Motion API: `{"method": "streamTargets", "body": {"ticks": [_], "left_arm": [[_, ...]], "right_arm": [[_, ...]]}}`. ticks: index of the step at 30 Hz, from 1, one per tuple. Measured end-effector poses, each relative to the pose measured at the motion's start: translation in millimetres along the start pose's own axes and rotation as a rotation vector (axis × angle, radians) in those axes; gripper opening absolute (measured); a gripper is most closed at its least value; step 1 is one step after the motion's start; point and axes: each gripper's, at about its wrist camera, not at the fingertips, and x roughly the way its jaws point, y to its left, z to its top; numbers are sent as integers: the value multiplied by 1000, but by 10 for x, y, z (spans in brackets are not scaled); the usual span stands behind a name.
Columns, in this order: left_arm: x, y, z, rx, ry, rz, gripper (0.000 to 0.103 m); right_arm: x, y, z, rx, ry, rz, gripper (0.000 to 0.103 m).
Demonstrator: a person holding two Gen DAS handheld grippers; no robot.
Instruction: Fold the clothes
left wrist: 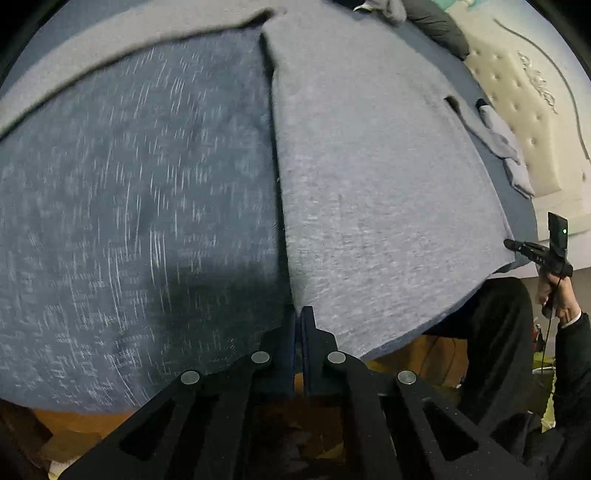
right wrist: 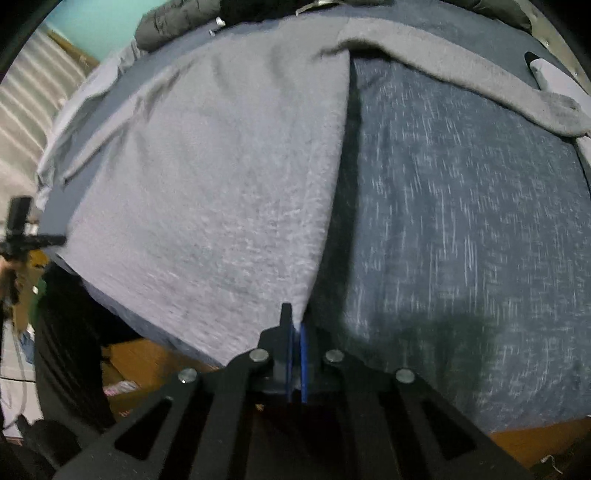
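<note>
Grey shirt [left wrist: 369, 177] spread on bed [left wrist: 110, 221], hem toward 6 o'clock. Left gripper [left wrist: 299, 317] and right gripper [right wrist: 295, 325] each pinch hem corner. Step: fold underway. Next, likely: carry hem toward 12 o'clock, keeping corners level.

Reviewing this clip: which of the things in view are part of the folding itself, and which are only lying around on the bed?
In the job:
- light grey knit garment, spread on the bed
- left gripper, shut on its hem
- right gripper, shut on its hem

Lying about:
- dark blue flecked bedsheet
- dark puffy jacket
- cream tufted headboard
</note>
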Motion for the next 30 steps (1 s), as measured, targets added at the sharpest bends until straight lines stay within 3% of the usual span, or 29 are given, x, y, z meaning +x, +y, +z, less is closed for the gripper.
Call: {"method": "streamTargets", "body": {"ticks": [6, 12, 14, 15, 17, 18, 20, 22, 24, 26, 30], "left_arm": [[79, 38, -45, 6, 21, 21, 2], [71, 70, -68, -5, 30, 9, 6], [15, 63, -46, -1, 22, 21, 6], [-37, 63, -11, 0, 8, 38, 6], [-138, 51, 67, 10, -23, 77, 6], [-197, 43, 115, 13, -44, 90, 8], [-319, 25, 246, 8, -104, 92, 15], [-435, 9, 417, -3, -174, 106, 32], [-500, -20, 577, -12, -234, 103, 34], [-406, -210, 1003, -28, -284, 104, 36], [-303, -356, 1522, -76, -384, 79, 49]], "right_arm": [[176, 53, -28, -16, 31, -29, 2], [210, -63, -46, 16, 46, 26, 3], [182, -88, -27, 21, 43, 52, 9], [158, -104, -11, 23, 40, 56, 13], [65, -190, 70, 40, 12, 32, 32], [10, -247, 119, 54, -12, 38, 35], [-99, -370, 225, 89, -64, 47, 37], [-203, -513, 344, 139, -129, 49, 41], [-307, -655, 464, 188, -194, 52, 41], [-404, -827, 587, 243, -258, 49, 45], [-525, -1251, 880, 344, -350, 9, 49]]}}
